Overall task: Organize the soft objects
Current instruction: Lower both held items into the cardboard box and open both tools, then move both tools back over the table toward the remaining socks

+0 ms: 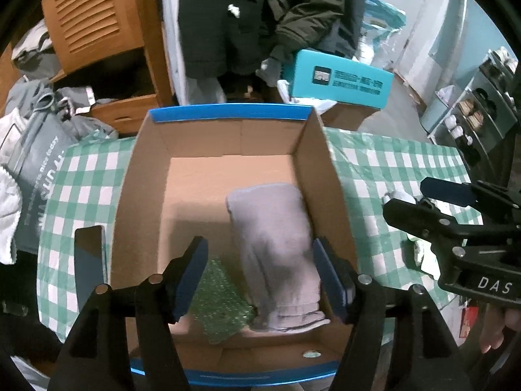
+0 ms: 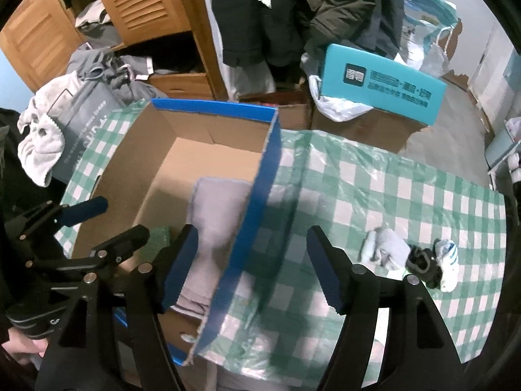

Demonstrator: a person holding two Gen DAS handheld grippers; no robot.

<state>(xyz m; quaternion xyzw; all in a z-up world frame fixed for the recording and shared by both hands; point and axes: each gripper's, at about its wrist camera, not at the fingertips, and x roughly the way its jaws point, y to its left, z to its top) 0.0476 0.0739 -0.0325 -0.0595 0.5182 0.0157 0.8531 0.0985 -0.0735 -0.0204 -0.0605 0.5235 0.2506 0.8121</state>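
An open cardboard box (image 1: 146, 176) with blue rims stands on the checked table; it also shows in the right wrist view (image 2: 257, 176). A folded grey cloth (image 1: 276, 247) lies inside at the right, also seen in the right wrist view (image 2: 215, 215). Green bubble wrap (image 1: 218, 299) lies beside it. My left gripper (image 1: 260, 273) is open and empty above the box's near end. My right gripper (image 2: 252, 260) is open and empty, straddling the box's right wall. Grey, black and white socks (image 2: 410, 257) lie on the table to the right.
A green-checked cloth (image 2: 390, 189) covers the table. A dark phone (image 1: 88, 257) lies left of the box. A teal box (image 2: 384, 84) on cardboard cartons, hanging coats, a wooden cabinet (image 1: 94, 19) and piled clothes stand behind.
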